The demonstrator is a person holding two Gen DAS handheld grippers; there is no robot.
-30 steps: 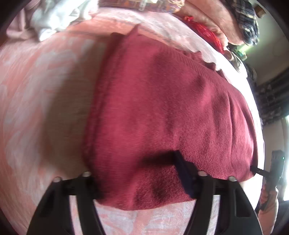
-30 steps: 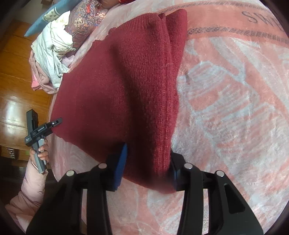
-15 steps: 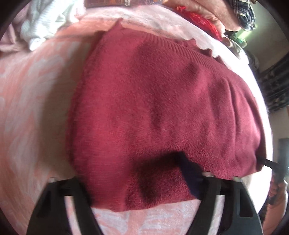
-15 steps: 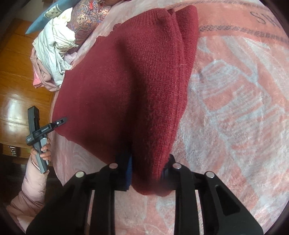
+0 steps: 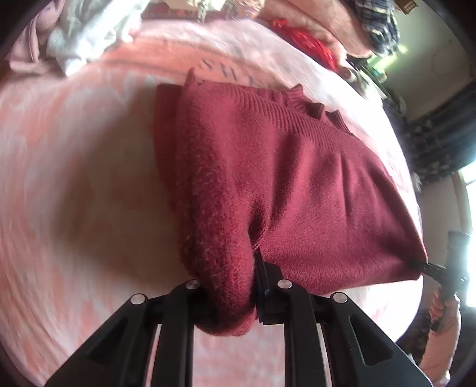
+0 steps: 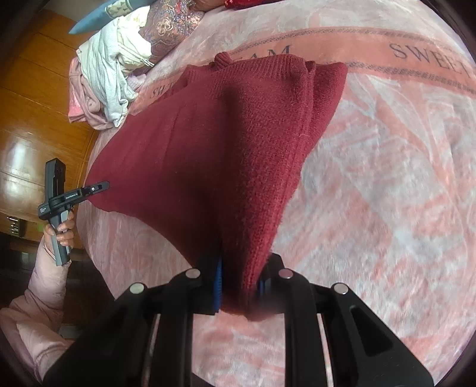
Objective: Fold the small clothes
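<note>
A dark red knitted sweater (image 5: 282,184) lies partly folded on a pink patterned blanket (image 5: 74,184). My left gripper (image 5: 235,285) is shut on its near left corner and lifts a bunched fold. My right gripper (image 6: 241,282) is shut on the other near corner of the sweater (image 6: 226,143), also raised. Each gripper shows in the other's view: the right one (image 5: 416,263) at the sweater's far corner, the left one (image 6: 104,186) likewise. The far hem rests on the blanket (image 6: 386,178).
A heap of white and pink clothes (image 6: 104,77) lies at the bed's far edge, also in the left wrist view (image 5: 74,38). Patterned pillows (image 6: 169,26) and a red item (image 5: 306,44) sit beyond. A wooden wardrobe (image 6: 35,119) stands by the bed.
Both grippers closed on the near corners of the sweater and lifted them, pulling the near edge up and back off the blanket. The fabric now bunches between the fingers.
</note>
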